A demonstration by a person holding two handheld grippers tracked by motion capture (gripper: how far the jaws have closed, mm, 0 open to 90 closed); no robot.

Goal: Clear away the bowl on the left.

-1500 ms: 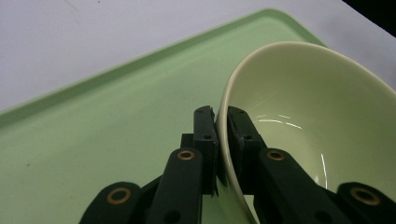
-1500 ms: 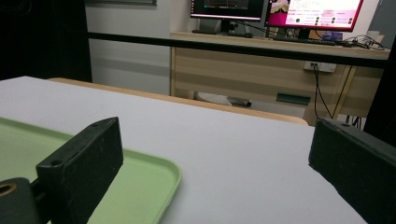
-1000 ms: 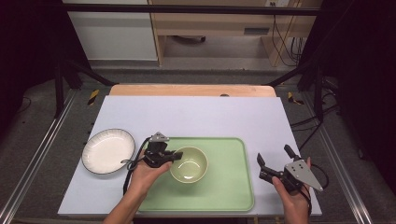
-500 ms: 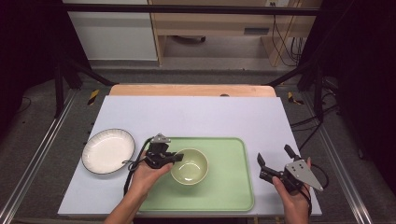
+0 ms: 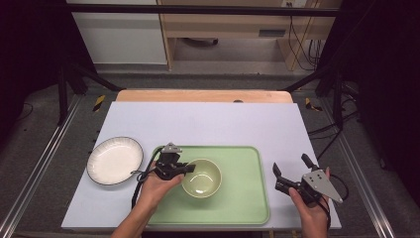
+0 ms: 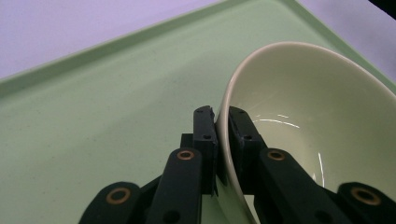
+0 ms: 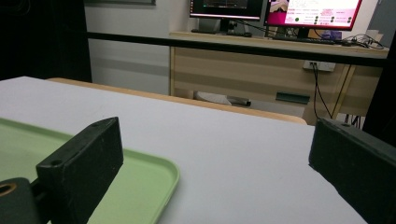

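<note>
A pale green bowl sits on the green tray. My left gripper is shut on the bowl's left rim; in the left gripper view one jaw is outside the bowl wall and one inside, at my left gripper. My right gripper hovers open off the tray's right edge, nothing between its jaws. In the right gripper view my right gripper frames bare table and a corner of the tray.
A white plate lies on the table left of the tray. The white table top stretches behind the tray. A desk with monitors stands beyond the table's far edge.
</note>
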